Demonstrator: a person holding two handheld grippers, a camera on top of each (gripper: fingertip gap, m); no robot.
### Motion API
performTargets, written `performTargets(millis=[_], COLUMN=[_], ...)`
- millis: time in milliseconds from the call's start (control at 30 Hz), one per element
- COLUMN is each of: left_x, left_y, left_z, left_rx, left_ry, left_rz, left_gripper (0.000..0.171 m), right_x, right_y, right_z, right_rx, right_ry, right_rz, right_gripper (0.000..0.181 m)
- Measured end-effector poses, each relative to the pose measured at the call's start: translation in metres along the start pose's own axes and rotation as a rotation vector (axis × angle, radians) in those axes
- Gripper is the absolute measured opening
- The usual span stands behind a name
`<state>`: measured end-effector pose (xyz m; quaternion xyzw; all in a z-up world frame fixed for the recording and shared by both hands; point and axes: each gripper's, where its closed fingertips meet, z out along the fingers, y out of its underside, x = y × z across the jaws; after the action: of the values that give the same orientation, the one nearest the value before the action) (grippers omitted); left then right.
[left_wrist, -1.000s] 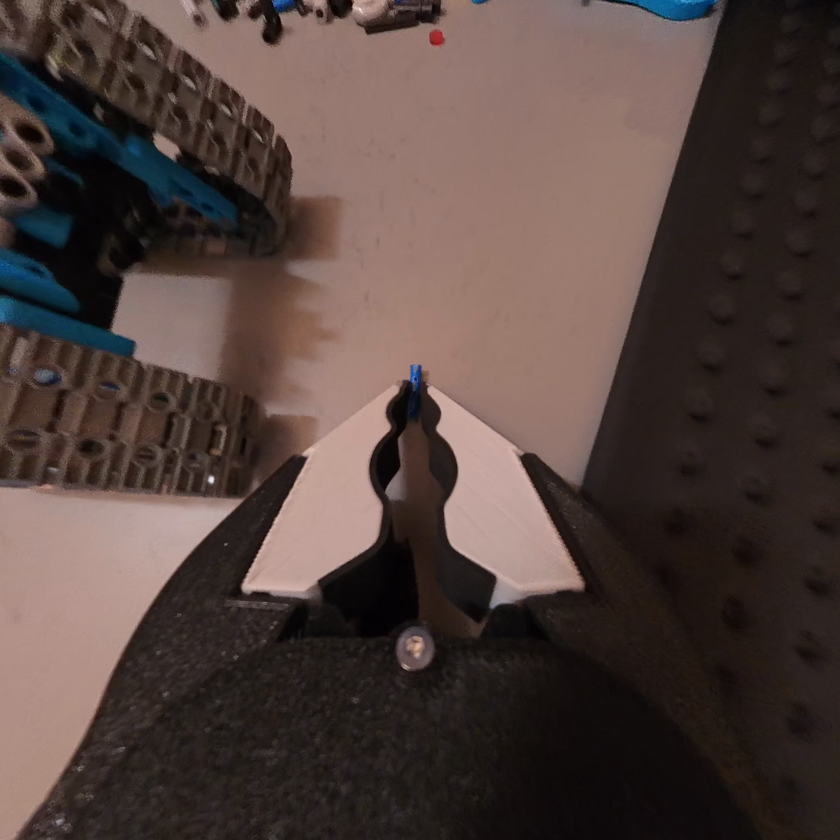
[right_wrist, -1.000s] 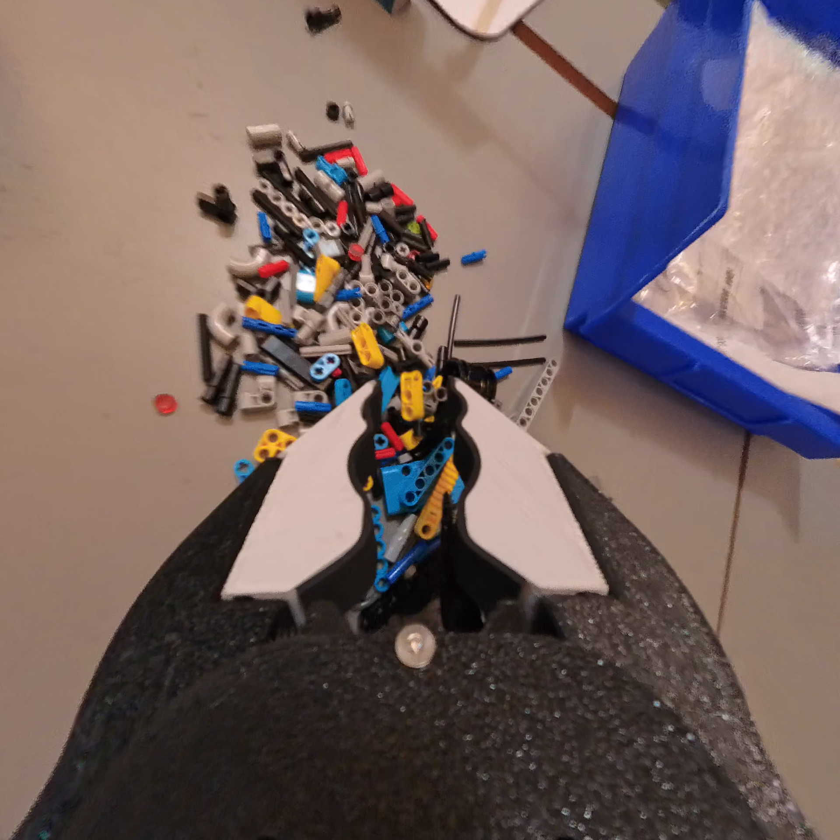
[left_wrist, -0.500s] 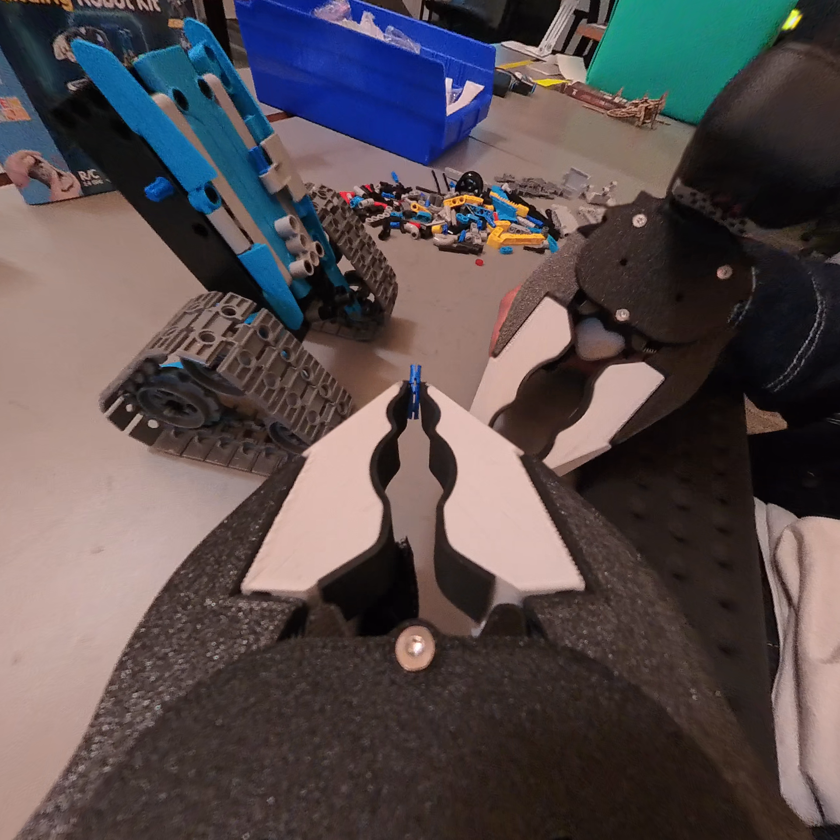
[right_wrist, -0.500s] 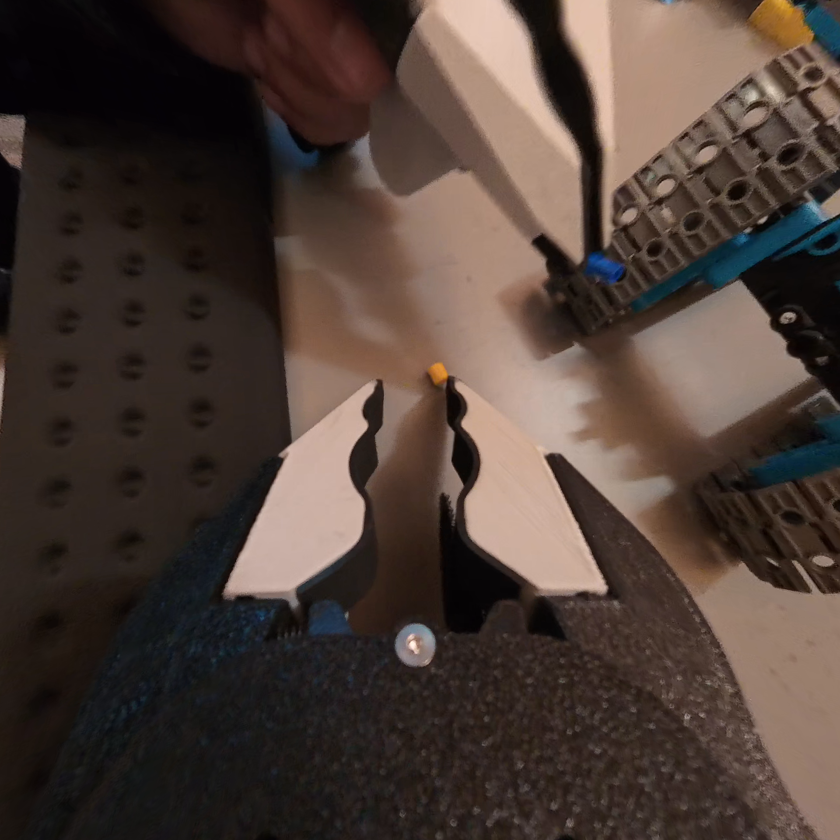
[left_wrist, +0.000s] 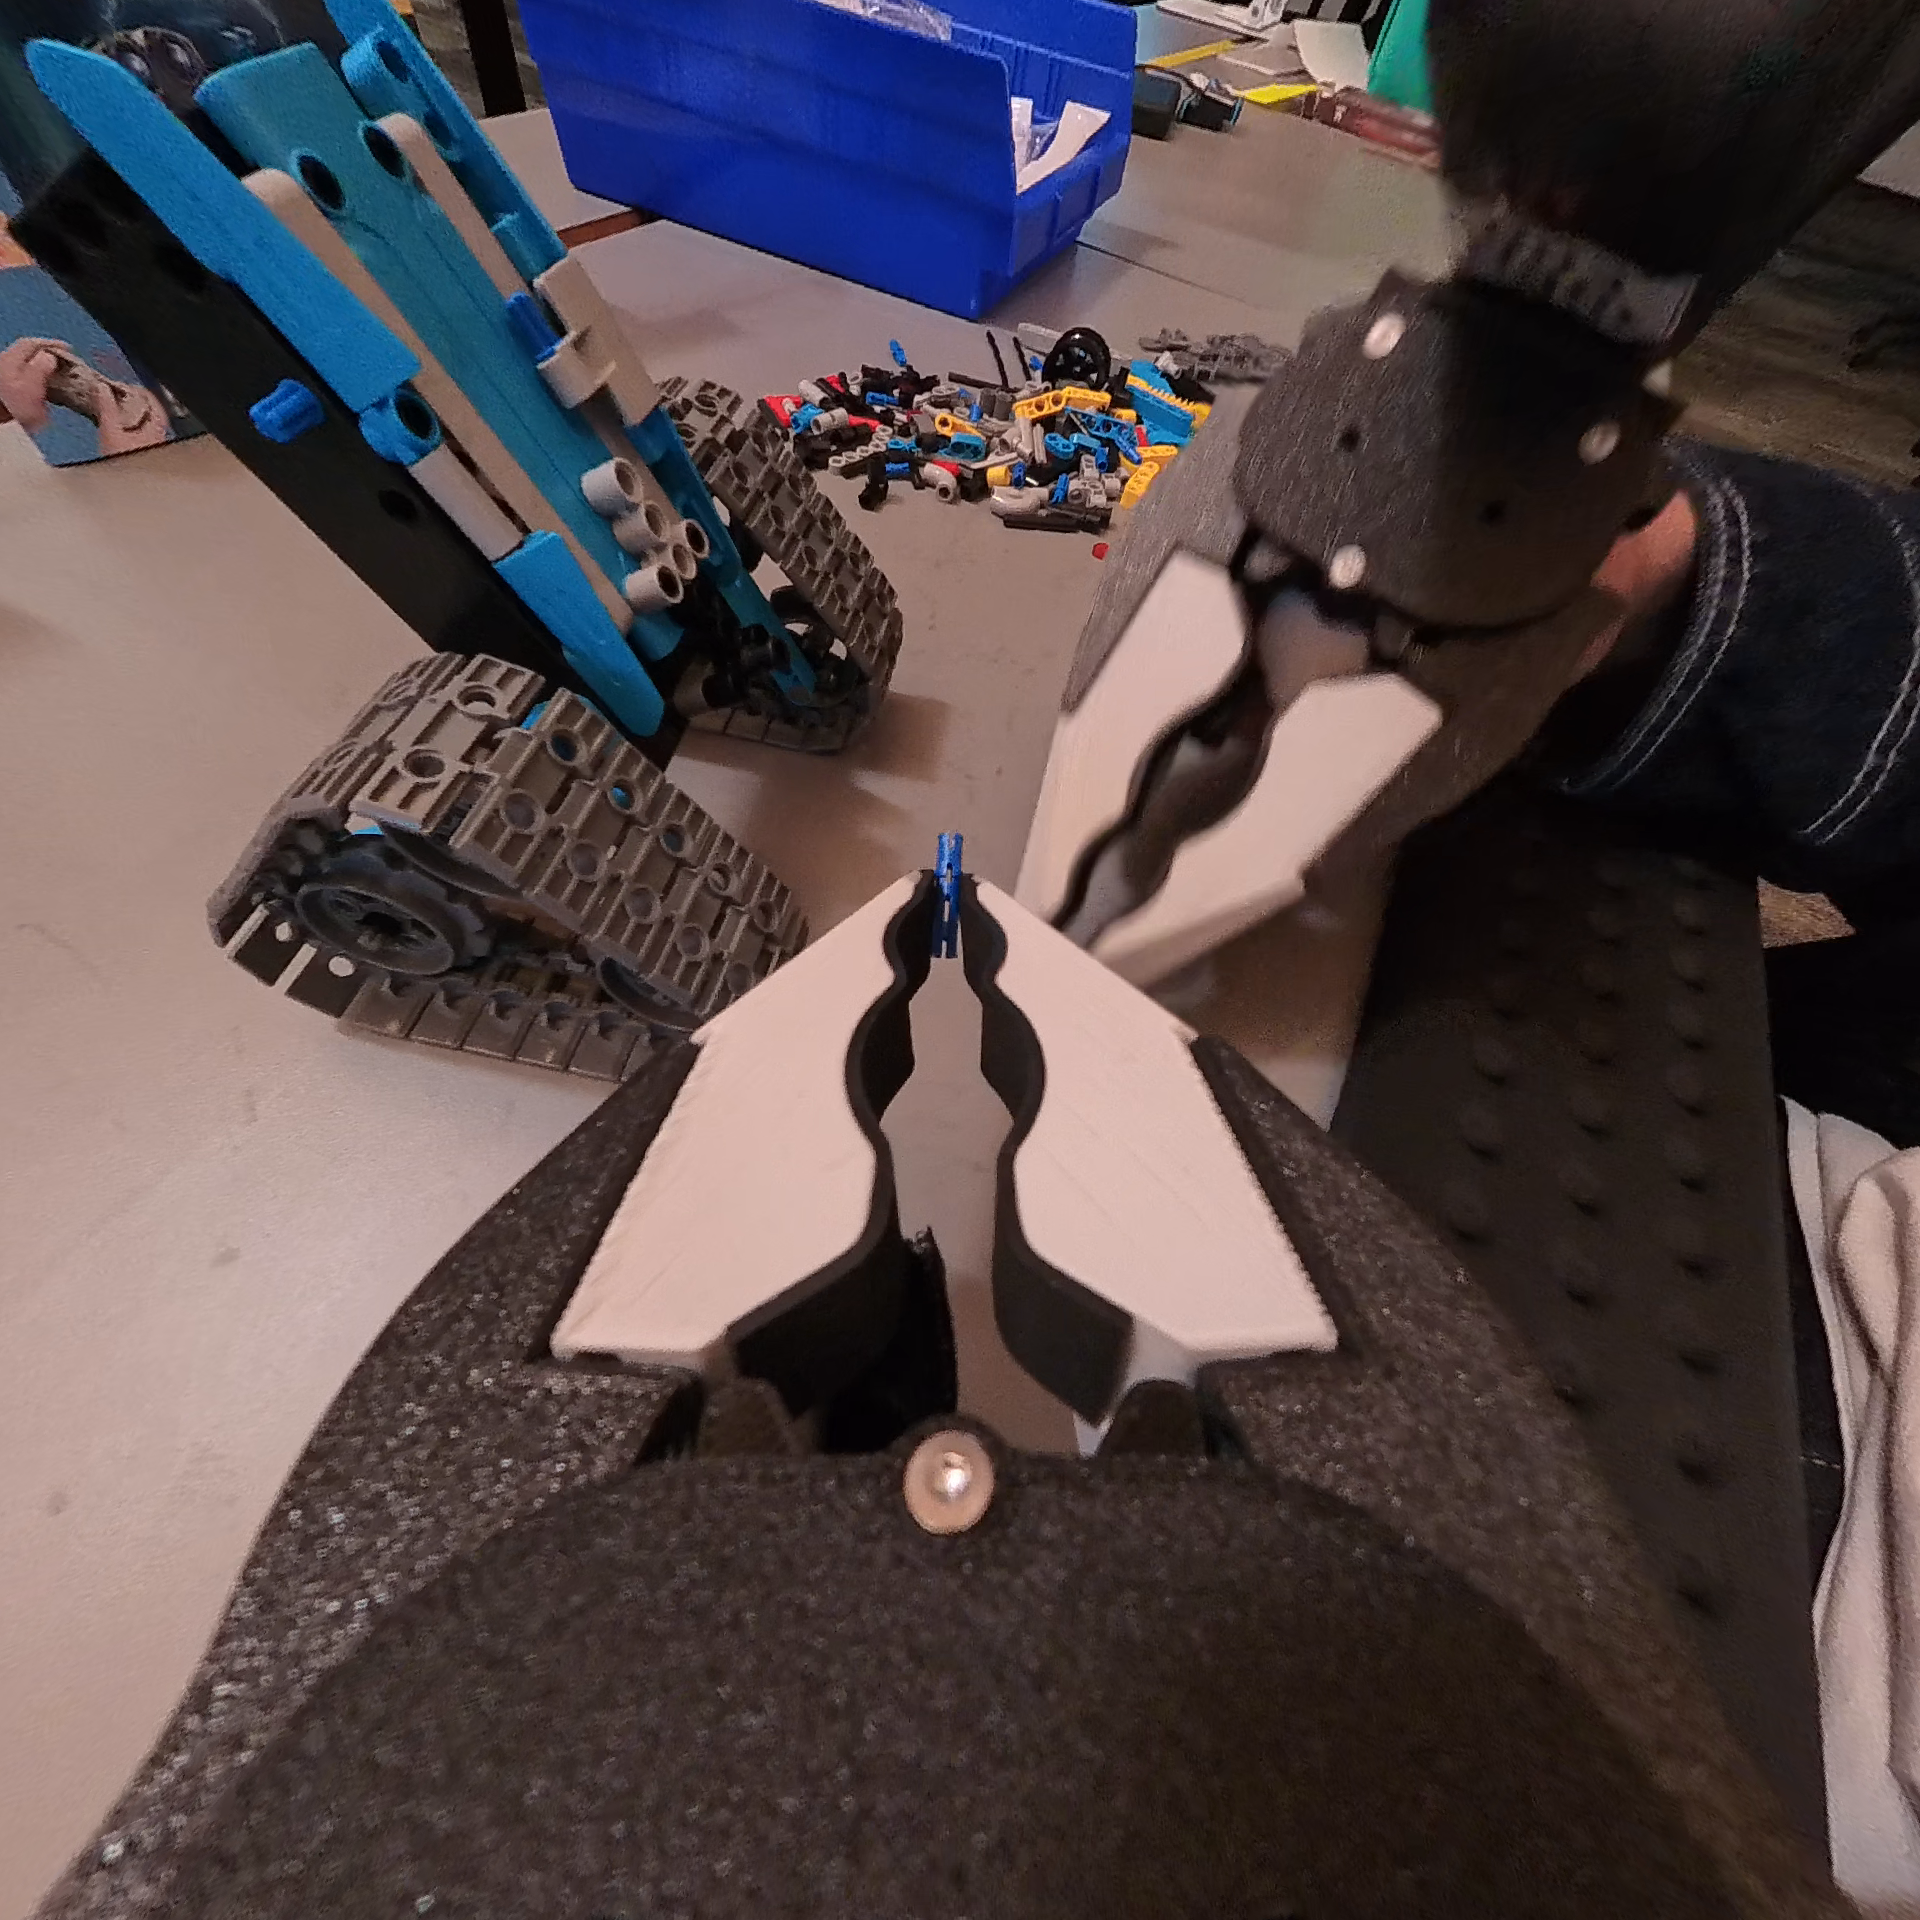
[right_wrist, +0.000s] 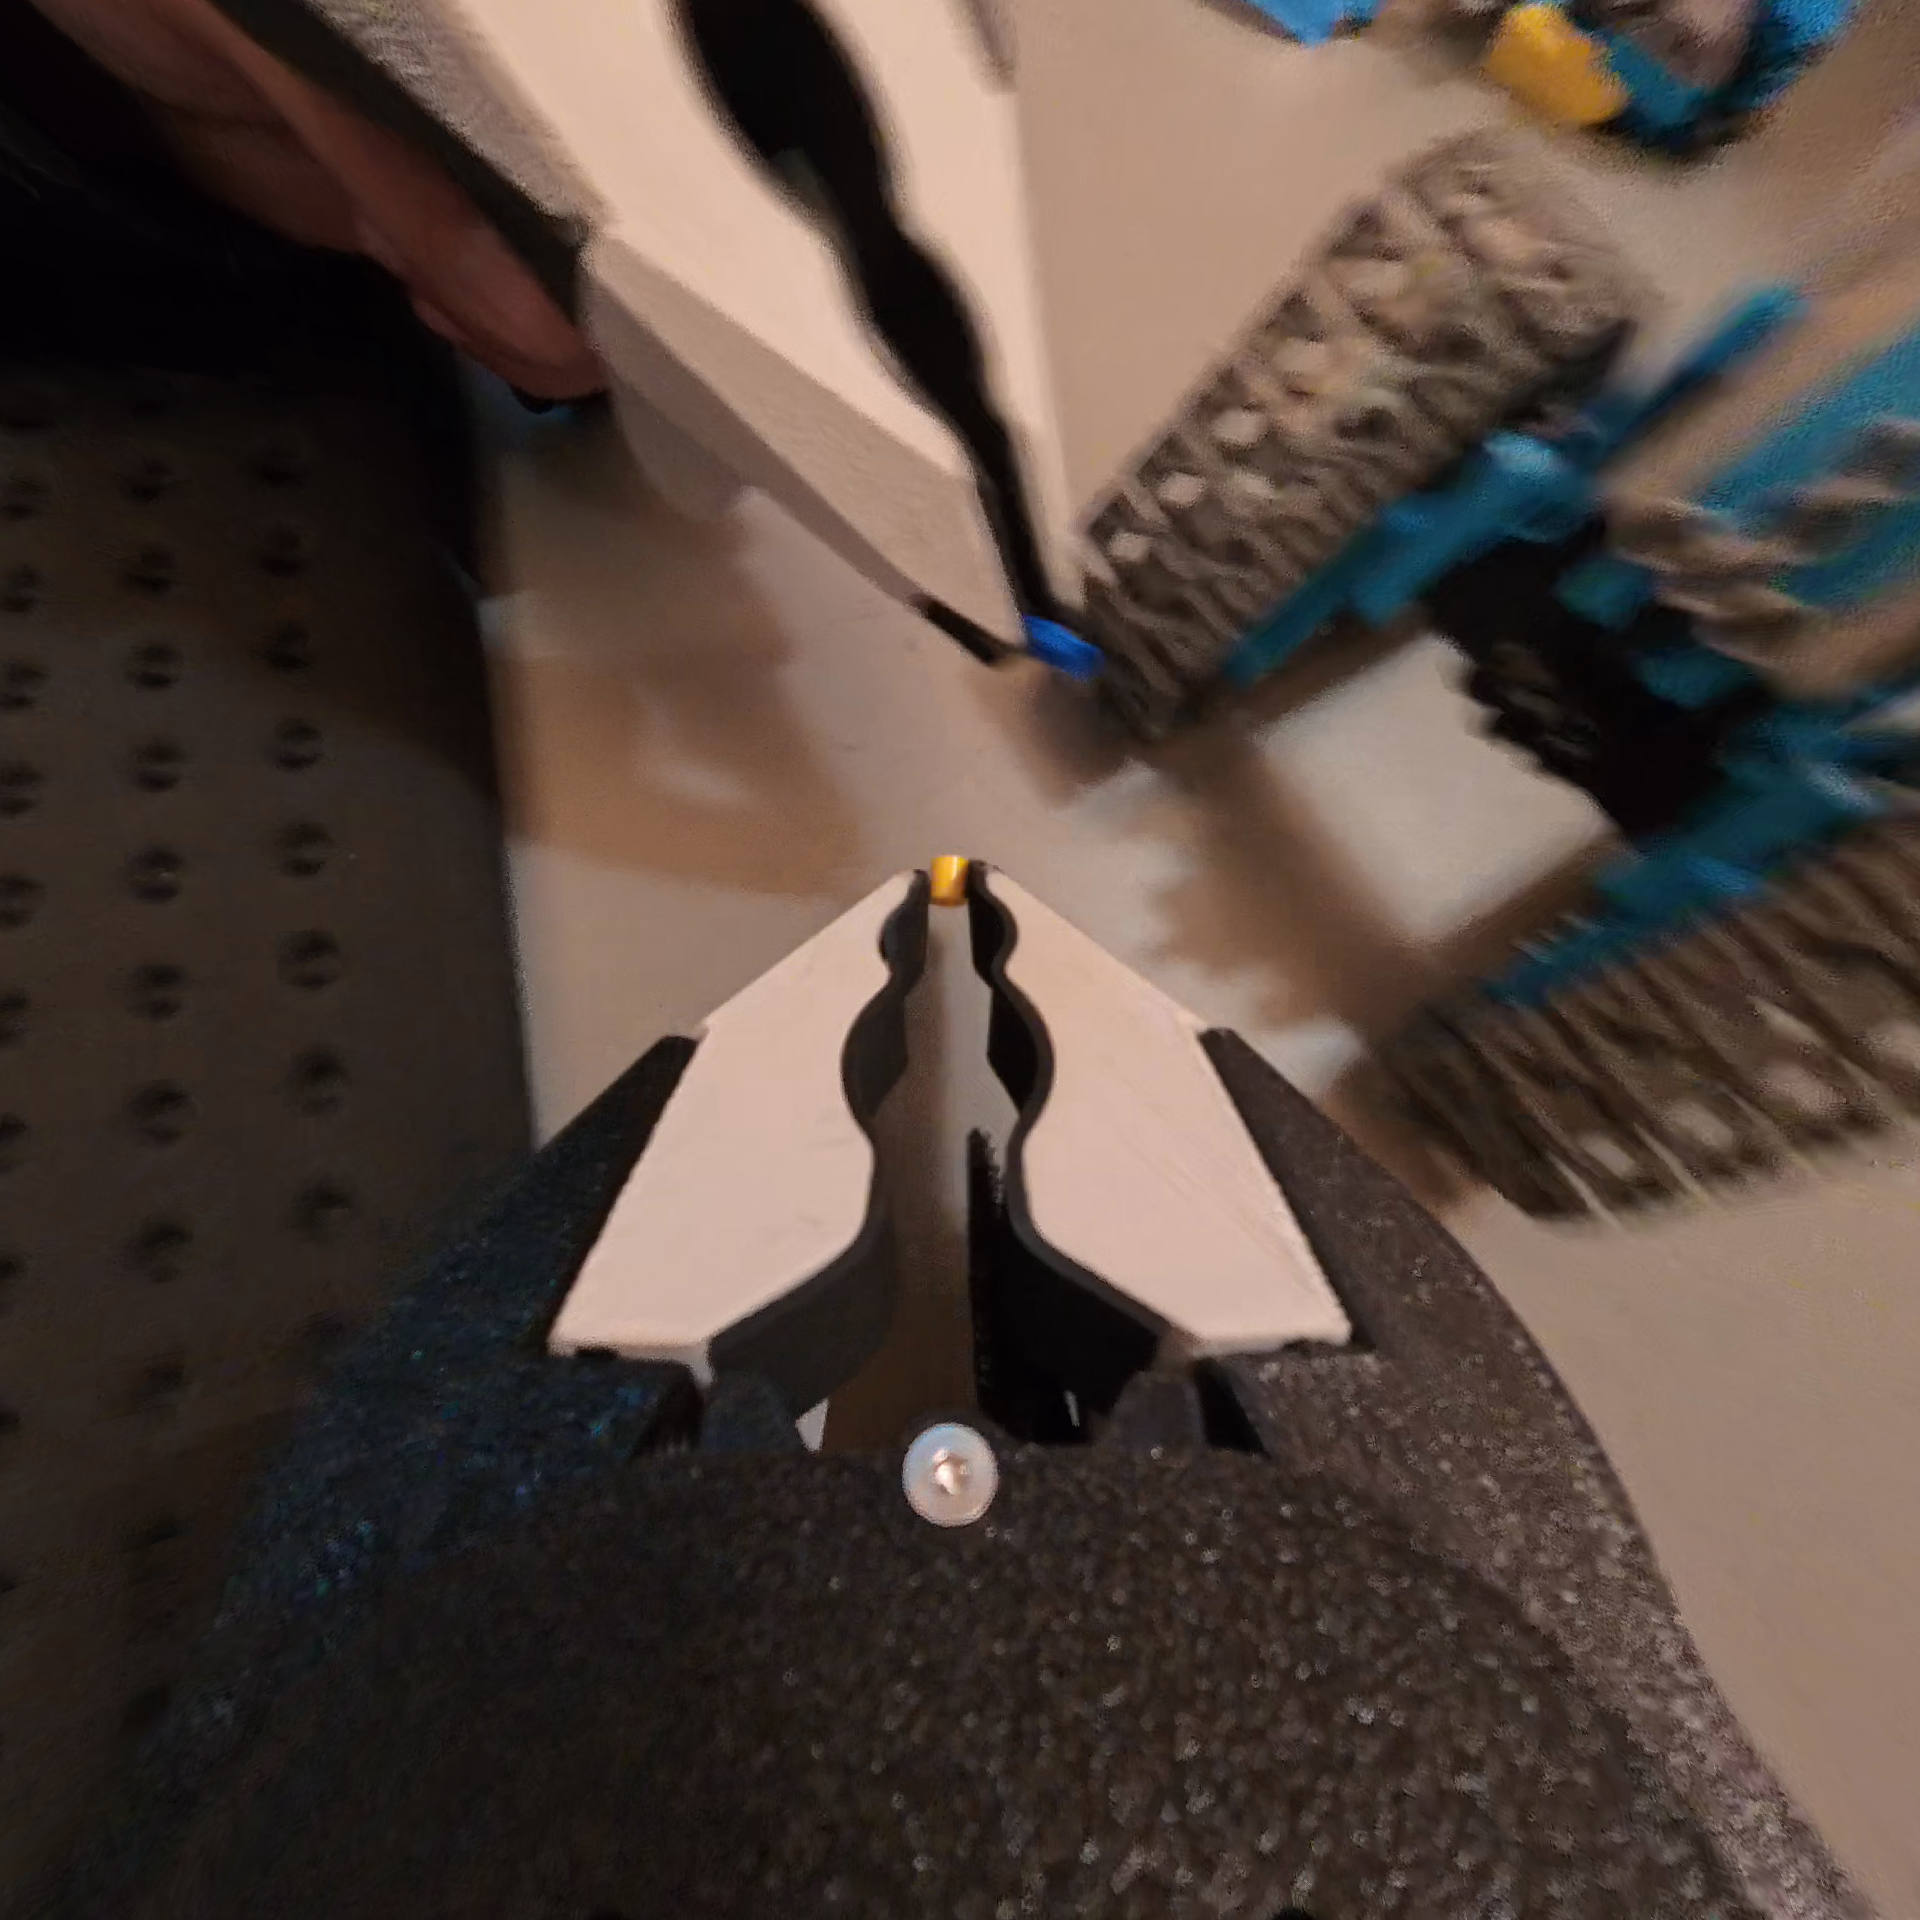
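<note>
A small blue connector pin (left_wrist: 948, 891) stands upright, pinched at the very tips of the left tongs (left_wrist: 945, 883), which are closed on it with only the pin's width between the tips. A small yellow piece (right_wrist: 948, 879) — a short bush or stud, too small to name surely — is nipped the same way at the tips of the right tongs (right_wrist: 945, 883), closed down to that piece's width. The two tongs sit close together above the pale counter (left_wrist: 156, 1195), the right ones angled down just beside the left in the left wrist view. Just beyond and to the left stands a tracked toy vehicle (left_wrist: 520, 831) with grey link treads and a raised blue-and-black body. Farther back lies a loose pile of small building pieces (left_wrist: 1018, 436) in yellow, blue, red, grey and black, and behind that a blue plastic bin (left_wrist: 831, 135). A dark studded mat (left_wrist: 1558, 1195) lies along the counter's right side — the right wrist view is blurred.
</note>
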<state>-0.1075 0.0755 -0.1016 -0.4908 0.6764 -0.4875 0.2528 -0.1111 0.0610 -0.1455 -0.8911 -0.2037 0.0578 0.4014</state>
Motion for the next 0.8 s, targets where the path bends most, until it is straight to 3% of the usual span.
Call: performTargets(millis=[100,200,300,400,467,600,667,800], left_x=[0.009,0.021,0.015,0.024,0.041,0.031,0.028,0.033], left_y=[0.006,0.002,-0.028,-0.072,-0.088,-0.098,-0.099,-0.089], left_z=[0.008,0.029,0.067,0.128,0.177,0.261,0.288,0.309], left_rx=[-0.075,-0.21,-0.348,-0.396,-0.443,-0.521,-0.521,-0.536], left_ry=[0.023,0.036,-0.058,-0.052,0.048,0.049,0.058,0.11], left_rz=[-0.006,-0.007,0.065,0.244,0.217,0.198,0.183,0.079], left_gripper=[0.003,0.003,0.004,0.003,0.003,0.004,0.004,0.024], right_x=[0.075,0.161,0.181,0.182,0.18,0.171,0.156,0.117], right_y=[0.04,0.117,0.166,0.188,0.191,0.201,0.191,0.161], right_z=[-0.062,-0.155,-0.201,-0.211,-0.216,-0.246,-0.254,-0.251], right_rx=[-0.049,-0.132,-0.178,-0.183,-0.14,-0.115,-0.023,0.114], right_ry=[0.268,0.617,0.714,0.722,0.71,0.744,0.732,0.674], right_rz=[0.07,0.285,0.343,0.4,0.439,0.524,0.567,0.539], right_gripper=[0.006,0.006,0.006,0.018,0.023,0.034,0.035,0.043])
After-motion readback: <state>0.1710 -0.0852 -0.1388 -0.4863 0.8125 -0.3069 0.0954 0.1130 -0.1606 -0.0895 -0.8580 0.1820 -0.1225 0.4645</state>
